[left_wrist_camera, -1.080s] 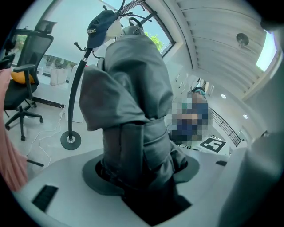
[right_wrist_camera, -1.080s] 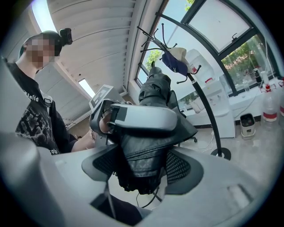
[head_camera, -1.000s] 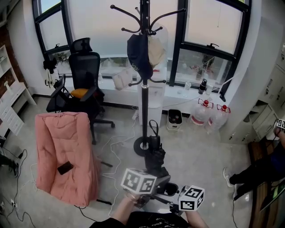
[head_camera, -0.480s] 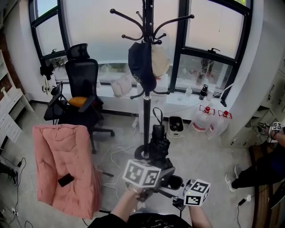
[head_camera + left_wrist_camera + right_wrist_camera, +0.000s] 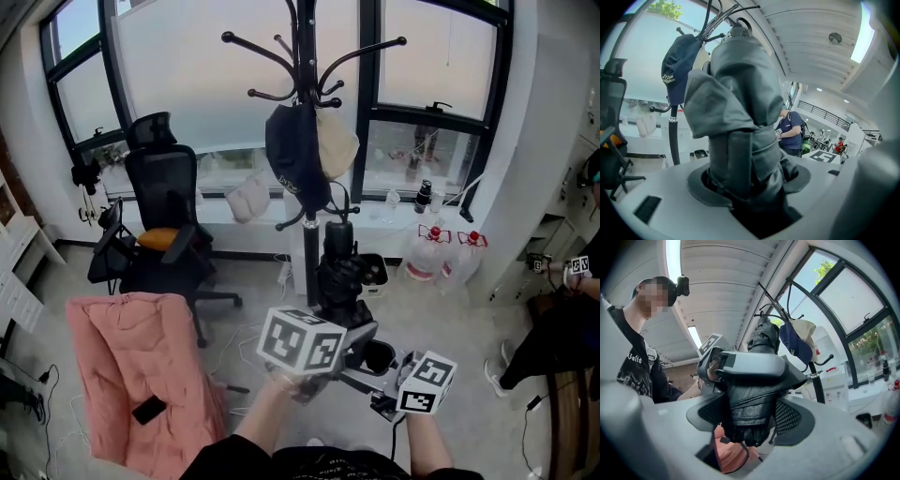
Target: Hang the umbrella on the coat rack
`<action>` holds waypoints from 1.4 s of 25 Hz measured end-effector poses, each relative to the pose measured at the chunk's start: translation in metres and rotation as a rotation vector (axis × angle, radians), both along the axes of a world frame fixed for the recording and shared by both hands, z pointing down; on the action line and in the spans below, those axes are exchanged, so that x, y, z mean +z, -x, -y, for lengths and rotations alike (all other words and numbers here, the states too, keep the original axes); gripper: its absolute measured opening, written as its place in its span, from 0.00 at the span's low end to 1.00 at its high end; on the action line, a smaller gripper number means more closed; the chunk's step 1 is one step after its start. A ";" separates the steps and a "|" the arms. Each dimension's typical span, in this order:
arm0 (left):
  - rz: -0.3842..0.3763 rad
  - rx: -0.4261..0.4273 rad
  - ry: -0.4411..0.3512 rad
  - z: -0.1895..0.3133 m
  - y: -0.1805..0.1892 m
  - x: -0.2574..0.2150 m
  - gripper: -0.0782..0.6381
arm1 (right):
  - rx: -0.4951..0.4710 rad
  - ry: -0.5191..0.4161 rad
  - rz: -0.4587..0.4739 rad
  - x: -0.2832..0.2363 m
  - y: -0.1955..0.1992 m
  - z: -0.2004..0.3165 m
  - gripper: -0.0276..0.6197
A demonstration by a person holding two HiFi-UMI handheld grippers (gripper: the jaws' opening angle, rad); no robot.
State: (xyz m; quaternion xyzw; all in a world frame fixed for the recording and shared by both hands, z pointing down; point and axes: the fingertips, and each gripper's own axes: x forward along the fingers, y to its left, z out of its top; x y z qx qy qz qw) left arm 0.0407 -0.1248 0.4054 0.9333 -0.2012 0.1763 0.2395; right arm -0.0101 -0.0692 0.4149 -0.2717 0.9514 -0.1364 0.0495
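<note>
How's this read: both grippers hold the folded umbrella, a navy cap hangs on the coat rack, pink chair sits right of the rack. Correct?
One slip: the pink chair sits left of the coat rack, not right; the head view shows it. The rest stands: left gripper and right gripper both hold the folded umbrella, and a navy cap hangs on the rack.

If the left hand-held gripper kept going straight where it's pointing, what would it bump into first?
Probably the coat rack. The left hand-held gripper grips the folded umbrella, whose tip leads and would touch first, somewhere below the navy cap. Depth is unclear; it might slip past.
</note>
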 end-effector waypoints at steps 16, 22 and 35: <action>-0.020 0.016 -0.087 0.053 -0.012 -0.050 0.49 | 0.030 -0.090 -0.001 -0.044 -0.012 0.054 0.52; -0.022 -0.026 -0.110 0.080 -0.017 -0.064 0.49 | -0.004 -0.112 0.008 -0.056 -0.021 0.079 0.52; 0.008 -0.087 -0.128 0.135 -0.032 -0.079 0.49 | -0.066 -0.131 0.039 -0.072 -0.038 0.131 0.52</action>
